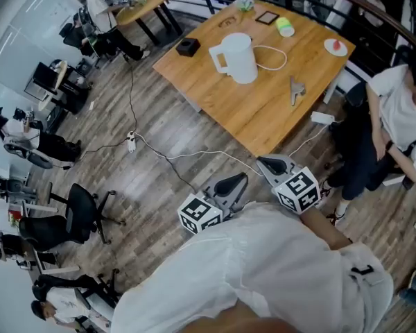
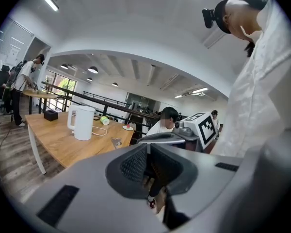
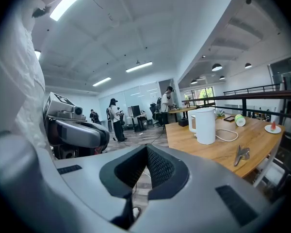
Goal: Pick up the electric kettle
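The kettle (image 1: 237, 57) is seen upright near the far middle of the wooden tabletop (image 1: 263, 113), its handle turned toward the left of the head view. A white cord (image 1: 276, 55) is looped on the wood just beside it. A small metal clip (image 1: 296, 89) lies nearer the front edge, apart from the kettle.

The left gripper (image 1: 239, 179) and the right gripper (image 1: 267, 161) are held side by side over the floor, well short of the tabletop. In each gripper view the fingers are seen pressed together with nothing between them.

Several risks can be judged from here:
- If the fingers are not spread before the reach, the kettle would be pushed and could be tipped.
- The smooth white body may be gripped poorly, so the handle is probably the safer hold.
- The cord could be dragged or snagged as the kettle is lifted.
- A cable (image 1: 168, 159) lying across the floor could be stepped on during the approach.
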`<state>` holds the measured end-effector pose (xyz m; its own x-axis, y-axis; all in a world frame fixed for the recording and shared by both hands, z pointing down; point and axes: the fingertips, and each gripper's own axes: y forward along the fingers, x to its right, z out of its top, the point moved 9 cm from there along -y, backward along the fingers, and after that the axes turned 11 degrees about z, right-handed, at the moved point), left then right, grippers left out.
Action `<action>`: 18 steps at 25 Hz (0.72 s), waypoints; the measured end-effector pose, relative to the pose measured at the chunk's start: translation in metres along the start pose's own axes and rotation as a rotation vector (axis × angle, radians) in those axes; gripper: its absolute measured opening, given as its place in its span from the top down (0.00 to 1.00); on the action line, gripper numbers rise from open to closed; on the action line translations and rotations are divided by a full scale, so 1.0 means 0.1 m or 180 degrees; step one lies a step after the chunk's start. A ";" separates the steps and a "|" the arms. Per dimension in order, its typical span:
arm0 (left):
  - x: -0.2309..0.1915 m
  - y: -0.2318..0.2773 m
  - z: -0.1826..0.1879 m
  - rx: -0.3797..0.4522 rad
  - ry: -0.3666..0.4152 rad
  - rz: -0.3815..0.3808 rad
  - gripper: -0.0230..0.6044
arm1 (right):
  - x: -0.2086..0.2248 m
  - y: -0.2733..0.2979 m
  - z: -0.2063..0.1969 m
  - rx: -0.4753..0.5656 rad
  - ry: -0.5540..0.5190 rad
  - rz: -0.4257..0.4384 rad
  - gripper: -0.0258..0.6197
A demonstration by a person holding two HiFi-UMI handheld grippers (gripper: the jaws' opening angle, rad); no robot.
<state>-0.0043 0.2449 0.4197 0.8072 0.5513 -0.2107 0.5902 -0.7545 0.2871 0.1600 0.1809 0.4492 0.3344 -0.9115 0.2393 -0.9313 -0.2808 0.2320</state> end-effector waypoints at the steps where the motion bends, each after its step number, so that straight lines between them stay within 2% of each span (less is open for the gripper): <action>1: 0.00 0.01 0.00 -0.0006 -0.0005 -0.0010 0.92 | 0.00 0.00 0.00 0.0005 0.0003 0.0005 0.94; 8: -0.04 0.04 -0.01 -0.0029 0.0017 -0.0054 0.92 | -0.09 0.06 0.07 0.0306 -0.0060 0.0359 0.94; 18: -0.11 -0.03 -0.02 0.0037 -0.0011 0.0060 0.92 | -0.08 0.17 0.06 0.0277 -0.0001 0.0486 0.94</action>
<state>-0.0151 0.2418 0.4226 0.8181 0.5358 -0.2087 0.5750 -0.7688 0.2800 0.1408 0.1821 0.4456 0.1881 -0.9457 0.2651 -0.9802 -0.1640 0.1105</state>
